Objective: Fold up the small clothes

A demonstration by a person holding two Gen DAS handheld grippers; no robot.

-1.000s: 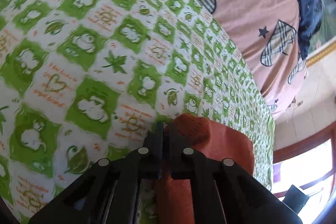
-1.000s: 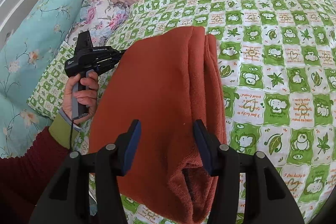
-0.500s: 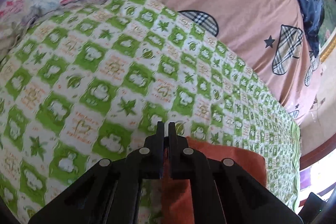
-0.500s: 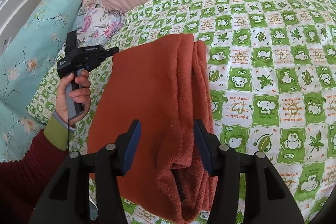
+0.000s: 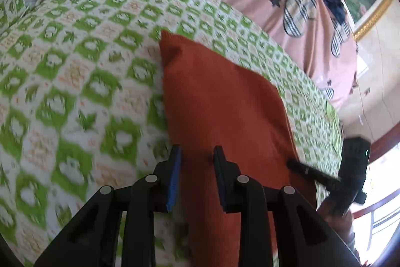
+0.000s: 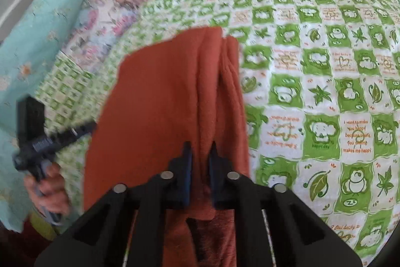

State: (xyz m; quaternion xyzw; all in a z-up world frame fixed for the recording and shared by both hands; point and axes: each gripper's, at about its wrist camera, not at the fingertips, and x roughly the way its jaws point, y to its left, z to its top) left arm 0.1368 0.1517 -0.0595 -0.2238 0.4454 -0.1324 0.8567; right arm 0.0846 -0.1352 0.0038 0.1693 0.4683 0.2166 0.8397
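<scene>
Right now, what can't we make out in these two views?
- Right gripper: whether the fingers pinch the rust-red garment; folds hide the contact, right wrist view.
- Garment's near end: cut off by both frames' bottom edges, behind gripper bodies.
- Left gripper: open; contact with the cloth below unclear.
- Green checked sheet: print motion-blurred, left wrist view.

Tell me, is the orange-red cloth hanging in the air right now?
No, the orange-red cloth lies flat on the green checked sheet.
</scene>
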